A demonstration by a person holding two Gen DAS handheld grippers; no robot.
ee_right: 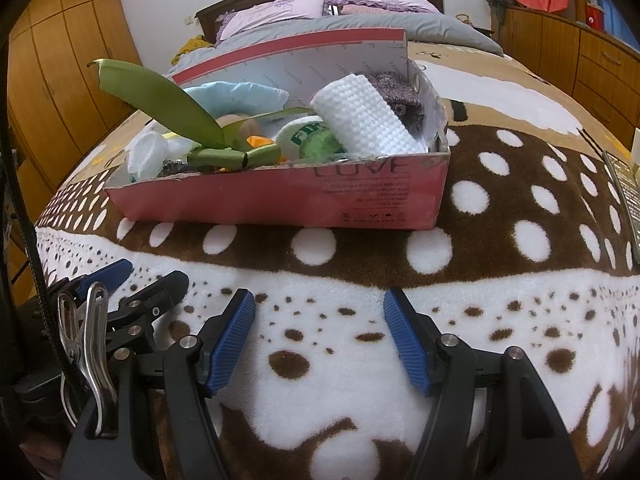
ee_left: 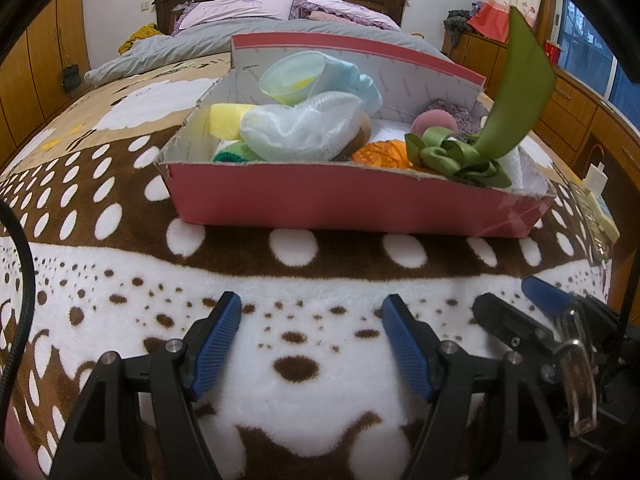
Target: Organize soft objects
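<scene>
Both wide apart and empty, left gripper (ee_left: pixel 312 312) and right gripper (ee_right: pixel 319 308), with overfilled pink box (ee_left: pixel 320 204) just ahead; risked snagging green ribbon (ee_left: pixel 520 92), spilling soft things.

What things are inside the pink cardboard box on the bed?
The pink cardboard box holds a white mesh bath pouf, yellow sponge, orange yarn, green ribbon bow and white textured cloth. Anything underneath is covered.
</scene>
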